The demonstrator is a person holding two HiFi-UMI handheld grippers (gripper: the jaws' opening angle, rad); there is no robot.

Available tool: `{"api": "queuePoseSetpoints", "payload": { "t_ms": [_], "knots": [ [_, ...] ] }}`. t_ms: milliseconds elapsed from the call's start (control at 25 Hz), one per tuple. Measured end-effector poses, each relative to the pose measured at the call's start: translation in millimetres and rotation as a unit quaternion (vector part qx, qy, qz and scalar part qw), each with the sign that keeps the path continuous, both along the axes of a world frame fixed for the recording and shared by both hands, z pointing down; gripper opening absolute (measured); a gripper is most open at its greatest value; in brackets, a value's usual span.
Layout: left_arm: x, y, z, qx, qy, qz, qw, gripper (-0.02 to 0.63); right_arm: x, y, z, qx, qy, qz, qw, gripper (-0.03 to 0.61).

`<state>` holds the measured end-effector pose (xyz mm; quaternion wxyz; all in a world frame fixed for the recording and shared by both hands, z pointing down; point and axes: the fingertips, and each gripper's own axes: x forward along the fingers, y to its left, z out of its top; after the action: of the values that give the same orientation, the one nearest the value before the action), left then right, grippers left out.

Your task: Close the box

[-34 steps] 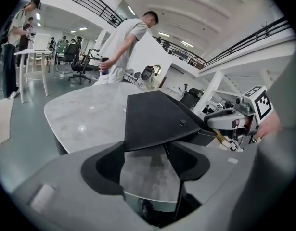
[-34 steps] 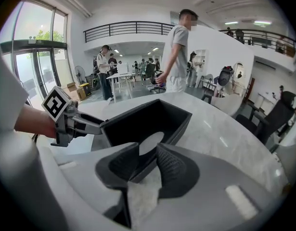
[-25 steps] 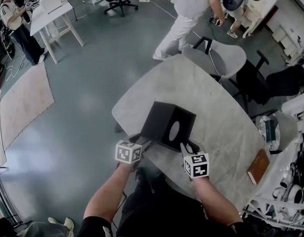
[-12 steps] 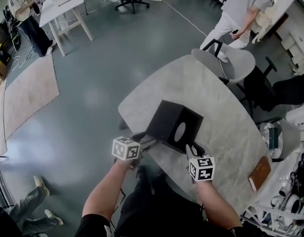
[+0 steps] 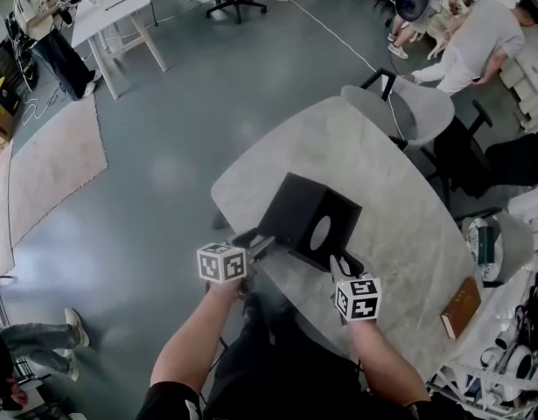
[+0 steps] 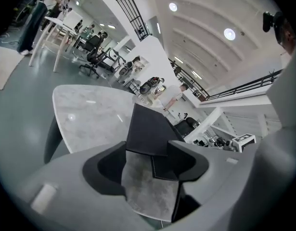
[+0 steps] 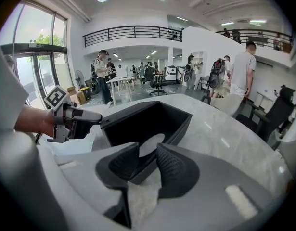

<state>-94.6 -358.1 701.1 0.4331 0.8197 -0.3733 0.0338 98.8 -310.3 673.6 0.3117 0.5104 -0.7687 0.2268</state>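
We find the black box (image 5: 308, 215) near our edge of the marble table (image 5: 400, 182), its mouth open, with a pale oval (image 7: 151, 144) inside. Our left gripper (image 5: 262, 245) gapes wide around one corner. Our right gripper (image 5: 337, 262) stands parted astride the near rim.

A: Light?
B: Bright and even. Round ceiling lamps (image 6: 228, 33) above the table (image 5: 400, 191), small glare spots on its top, shadows faint.
A: Optics?
B: Heavy fisheye, with black vignette corners in both gripper views. The jaws nearest the lens are soft. Windows (image 7: 34, 57) left of the table are slightly washed out. The box (image 7: 152, 119) interior is crushed black.
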Motion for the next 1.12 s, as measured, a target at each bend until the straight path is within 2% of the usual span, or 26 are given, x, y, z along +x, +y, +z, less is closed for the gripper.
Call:
{"api": "queuePoseSetpoints", "payload": {
  "t_ms": [240, 320, 440, 520, 600, 680, 800, 1040, 1120],
  "knots": [
    [-13.5, -8.6, -11.2, 0.002, 0.003, -0.058, 0.9983, 0.165, 0.2, 2.0, 1.4, 0.004, 0.002, 0.007, 1.000, 0.120],
    [-16.9, -11.2, -17.5, 0.005, 0.020, -0.077, 0.9968, 0.155, -0.9, 2.9, 0.8, 0.006, 0.003, 0.010, 1.000, 0.120],
    [-20.7, -17.5, -30.7, 0.008, 0.066, -0.106, 0.9921, 0.153, -2.4, 2.8, -0.5, 0.004, 0.000, 0.015, 1.000, 0.120],
    [-22.4, -20.3, -36.8, 0.008, 0.074, -0.119, 0.9901, 0.145, -2.3, 2.6, -0.7, 0.002, -0.003, 0.021, 1.000, 0.120],
    [-24.5, -21.9, -42.4, 0.011, 0.069, -0.129, 0.9892, 0.111, -2.2, 3.5, -0.6, 0.002, -0.001, 0.026, 1.000, 0.120],
    [-26.7, -22.5, -48.1, 0.016, 0.056, -0.131, 0.9897, 0.058, -4.0, 4.7, -0.5, 0.004, 0.005, 0.028, 1.000, 0.120],
    [-28.4, -21.6, -53.3, 0.021, 0.037, -0.124, 0.9913, 0.058, -7.7, 4.6, -1.0, 0.009, 0.011, 0.031, 0.999, 0.120],
    [-17.3, -22.6, -79.1, 0.043, 0.059, -0.121, 0.9900, 0.035, -3.4, 4.0, -0.5, 0.003, 0.001, 0.035, 0.999, 0.120],
    [-6.1, -20.3, -91.4, 0.059, 0.052, -0.102, 0.9917, 0.031, -3.0, 4.5, -1.5, -0.002, -0.013, 0.033, 0.999, 0.120]
  ]
}}
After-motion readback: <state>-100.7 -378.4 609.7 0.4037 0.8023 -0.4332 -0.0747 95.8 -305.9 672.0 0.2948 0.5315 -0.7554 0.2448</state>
